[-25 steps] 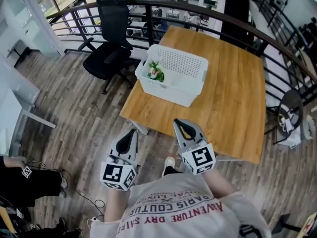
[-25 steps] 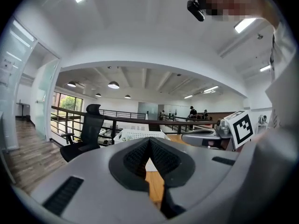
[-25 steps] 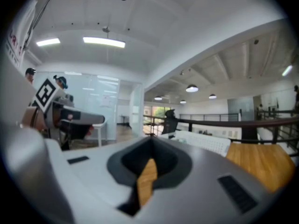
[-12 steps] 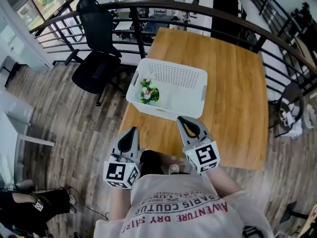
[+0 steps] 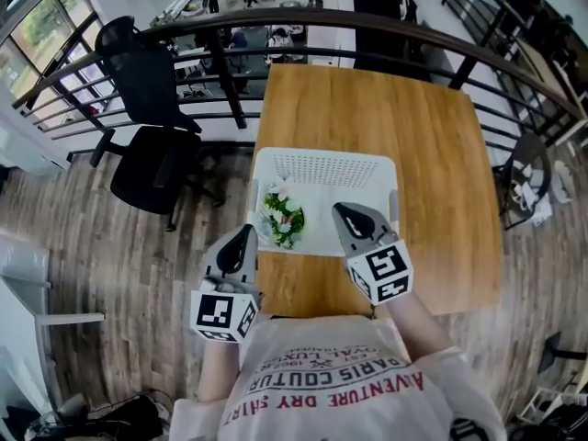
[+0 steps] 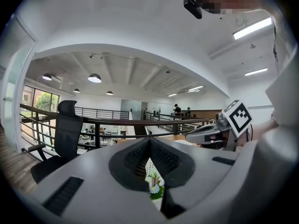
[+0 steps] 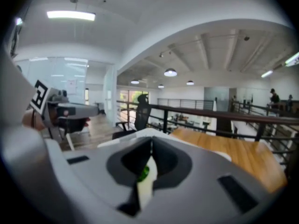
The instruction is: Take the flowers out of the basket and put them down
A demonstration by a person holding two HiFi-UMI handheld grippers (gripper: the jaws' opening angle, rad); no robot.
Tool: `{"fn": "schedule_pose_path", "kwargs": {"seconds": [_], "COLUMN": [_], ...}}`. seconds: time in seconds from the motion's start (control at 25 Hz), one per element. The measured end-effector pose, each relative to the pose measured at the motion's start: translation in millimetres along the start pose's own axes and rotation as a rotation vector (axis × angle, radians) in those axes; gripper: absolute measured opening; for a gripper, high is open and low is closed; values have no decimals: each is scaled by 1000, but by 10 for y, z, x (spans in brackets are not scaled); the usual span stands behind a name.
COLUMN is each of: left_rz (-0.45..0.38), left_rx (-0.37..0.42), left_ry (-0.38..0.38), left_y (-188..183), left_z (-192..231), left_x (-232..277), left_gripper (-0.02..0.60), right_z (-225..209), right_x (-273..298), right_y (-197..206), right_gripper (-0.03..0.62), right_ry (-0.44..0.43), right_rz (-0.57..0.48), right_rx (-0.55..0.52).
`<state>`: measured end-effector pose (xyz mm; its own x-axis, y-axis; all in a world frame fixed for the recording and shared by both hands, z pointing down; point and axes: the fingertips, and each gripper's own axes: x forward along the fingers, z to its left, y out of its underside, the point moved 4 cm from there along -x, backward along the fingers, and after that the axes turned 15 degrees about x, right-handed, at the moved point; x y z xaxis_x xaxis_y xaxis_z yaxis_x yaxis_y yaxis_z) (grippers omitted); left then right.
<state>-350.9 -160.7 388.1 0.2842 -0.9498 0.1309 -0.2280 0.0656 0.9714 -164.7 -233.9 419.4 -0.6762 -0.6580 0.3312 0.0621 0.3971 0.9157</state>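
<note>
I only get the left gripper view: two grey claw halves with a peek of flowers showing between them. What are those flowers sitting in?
Observer: The head view shows the flowers lying in a white basket, in its near left corner.
Operator: And what does the basket stand on?
Observer: A wooden table, along the table's left edge.
Operator: Is the other claw carrying anything?
Observer: No. The right gripper view shows the right claw shut, with nothing held.
</note>
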Motion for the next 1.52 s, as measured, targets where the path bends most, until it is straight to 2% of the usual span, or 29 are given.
{"fn": "schedule_pose_path", "kwargs": {"seconds": [0.24, 0.56, 0.68, 0.72, 1.24, 1.52], "left_rz": [4, 15, 18, 20, 50, 61], "left_rx": [-24, -34, -56, -61, -92, -98], "left_ry": [68, 140, 158, 164, 197, 204], "left_y": [209, 476, 548, 570, 799, 808], "left_z": [463, 724, 749, 750, 801, 841], "left_x": [296, 533, 601, 617, 775, 812], "left_gripper": [26, 26, 26, 26, 26, 26], "right_z": [-103, -320, -393, -418, -509, -542], "right_x": [708, 1433, 1583, 1616, 1913, 1932], "right_y": [170, 851, 1157, 1246, 1740, 1803], "right_gripper": [29, 34, 118, 122, 111, 101], "right_ry": [41, 40, 46, 53, 134, 128], "right_rz": [282, 746, 863, 893, 1011, 1005], "right_rx": [1, 79, 103, 118, 347, 449]}}
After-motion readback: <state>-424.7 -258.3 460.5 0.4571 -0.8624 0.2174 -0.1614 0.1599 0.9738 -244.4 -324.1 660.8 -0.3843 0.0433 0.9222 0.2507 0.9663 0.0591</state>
